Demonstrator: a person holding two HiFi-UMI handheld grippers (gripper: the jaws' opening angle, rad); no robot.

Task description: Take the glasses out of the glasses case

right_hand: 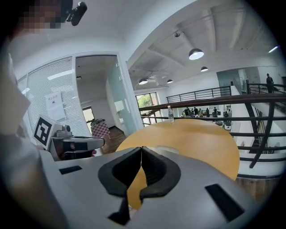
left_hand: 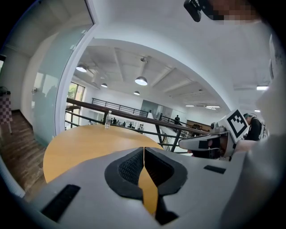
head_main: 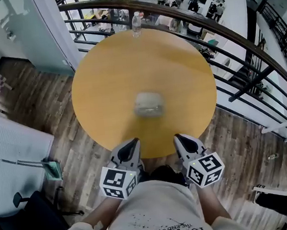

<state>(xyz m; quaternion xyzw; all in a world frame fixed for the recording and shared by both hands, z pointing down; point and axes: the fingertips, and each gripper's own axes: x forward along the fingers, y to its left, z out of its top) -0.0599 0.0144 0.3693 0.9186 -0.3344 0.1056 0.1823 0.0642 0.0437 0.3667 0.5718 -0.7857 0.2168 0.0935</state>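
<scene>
Left gripper (head_main: 131, 146) at 7 o'clock, right gripper (head_main: 183, 140) at 5; jaws together, empty, pointing 12.

Head camera stares steeply down on the round table (head_main: 105, 85) from above its near edge. Down low, the cameras on the left gripper (head_main: 132, 144) and right gripper (head_main: 180, 140) face level across the tabletop. All three catch the far-rim bottle (head_main: 136, 24).
</scene>
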